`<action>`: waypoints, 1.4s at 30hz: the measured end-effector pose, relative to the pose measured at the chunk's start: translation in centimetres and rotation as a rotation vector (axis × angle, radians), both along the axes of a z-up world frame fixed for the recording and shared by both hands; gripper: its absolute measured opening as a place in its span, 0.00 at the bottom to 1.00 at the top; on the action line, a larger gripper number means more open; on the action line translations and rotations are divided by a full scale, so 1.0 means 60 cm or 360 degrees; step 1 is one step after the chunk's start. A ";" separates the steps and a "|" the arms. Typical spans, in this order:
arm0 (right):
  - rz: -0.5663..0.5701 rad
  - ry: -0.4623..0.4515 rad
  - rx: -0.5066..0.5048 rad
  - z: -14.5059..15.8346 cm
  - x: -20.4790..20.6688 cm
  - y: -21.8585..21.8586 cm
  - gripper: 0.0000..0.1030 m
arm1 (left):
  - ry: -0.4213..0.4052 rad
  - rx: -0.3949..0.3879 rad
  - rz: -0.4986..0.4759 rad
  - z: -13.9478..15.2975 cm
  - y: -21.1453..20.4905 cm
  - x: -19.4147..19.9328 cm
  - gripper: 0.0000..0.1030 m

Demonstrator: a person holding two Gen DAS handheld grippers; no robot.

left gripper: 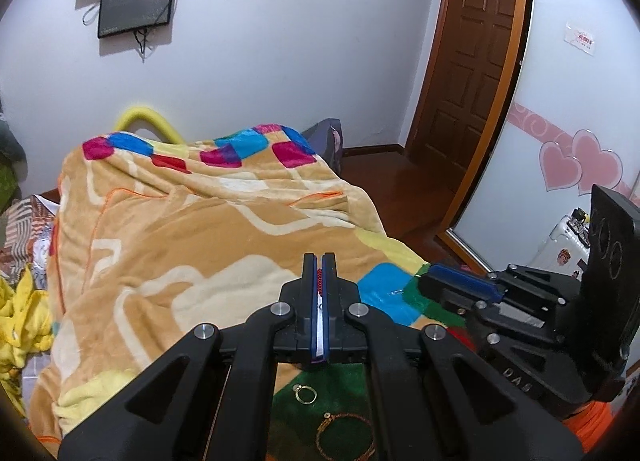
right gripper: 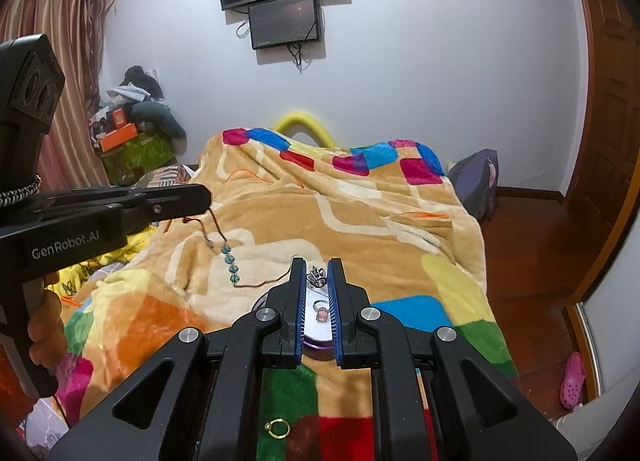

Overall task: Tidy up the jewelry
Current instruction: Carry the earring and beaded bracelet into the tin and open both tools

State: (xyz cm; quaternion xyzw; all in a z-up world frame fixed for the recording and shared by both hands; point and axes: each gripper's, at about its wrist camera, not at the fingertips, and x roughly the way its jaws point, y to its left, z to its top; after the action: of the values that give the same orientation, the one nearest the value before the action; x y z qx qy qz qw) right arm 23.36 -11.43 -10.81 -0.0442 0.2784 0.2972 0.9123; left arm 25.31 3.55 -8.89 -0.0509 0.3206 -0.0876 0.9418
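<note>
My left gripper (left gripper: 319, 261) is shut on a cord bracelet (left gripper: 319, 281); in the right wrist view the left gripper (right gripper: 202, 197) holds it in the air, and its brown cord with teal beads (right gripper: 230, 259) hangs down over the blanket. My right gripper (right gripper: 317, 265) is shut on a silver ornate ring (right gripper: 317, 276), above a white round dish (right gripper: 318, 327) that holds a pink-stone ring (right gripper: 322, 311). A gold ring (left gripper: 306, 393) and a gold bracelet (left gripper: 344, 437) lie on the green patch below my left gripper. The gold ring also shows in the right wrist view (right gripper: 278, 428).
A tan patchwork blanket (left gripper: 180, 229) covers the bed. A yellow cloth (left gripper: 20, 317) lies at its left. A dark bag (right gripper: 476, 181) leans at the bed's far right corner. A wooden door (left gripper: 472, 53) and wood floor lie to the right. Clutter (right gripper: 136, 121) is piled by the curtain.
</note>
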 end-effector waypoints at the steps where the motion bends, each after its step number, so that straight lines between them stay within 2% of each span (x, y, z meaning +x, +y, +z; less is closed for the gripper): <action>1: 0.0005 0.0007 -0.0003 -0.003 0.005 0.001 0.09 | 0.0008 0.0000 -0.0001 -0.005 -0.001 0.006 0.00; 9: 0.0040 0.0086 -0.0028 -0.038 0.039 0.018 0.09 | 0.0105 -0.0021 -0.0047 -0.045 -0.010 0.051 0.00; 20: 0.0153 0.0251 -0.0034 -0.081 0.075 0.038 0.09 | 0.0264 0.0021 -0.0113 -0.106 -0.022 0.072 0.00; 27: 0.0180 0.0367 -0.0065 -0.117 0.087 0.042 0.09 | 0.0331 0.0037 -0.0138 -0.124 -0.017 0.076 0.00; 33: 0.0170 0.0385 -0.0107 -0.124 0.088 0.044 0.09 | 0.0371 0.0046 -0.0125 -0.133 -0.010 0.072 0.02; 35: 0.0161 0.0385 -0.0120 -0.124 0.089 0.044 0.09 | 0.0375 0.0053 -0.0109 -0.134 -0.006 0.070 0.05; 40: 0.0126 0.0424 -0.0160 -0.127 0.093 0.041 0.09 | 0.0370 0.0105 -0.0019 -0.138 0.006 0.067 0.27; 42: 0.0119 0.0442 -0.0164 -0.126 0.092 0.038 0.09 | 0.0371 0.0109 0.0001 -0.138 0.011 0.062 0.31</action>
State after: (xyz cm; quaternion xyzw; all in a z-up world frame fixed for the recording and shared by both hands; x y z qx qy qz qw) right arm 28.88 -9.16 -18.39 -0.0596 0.4148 0.3194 0.8499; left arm 29.04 4.20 -17.16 -0.0286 0.4307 -0.0697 0.8993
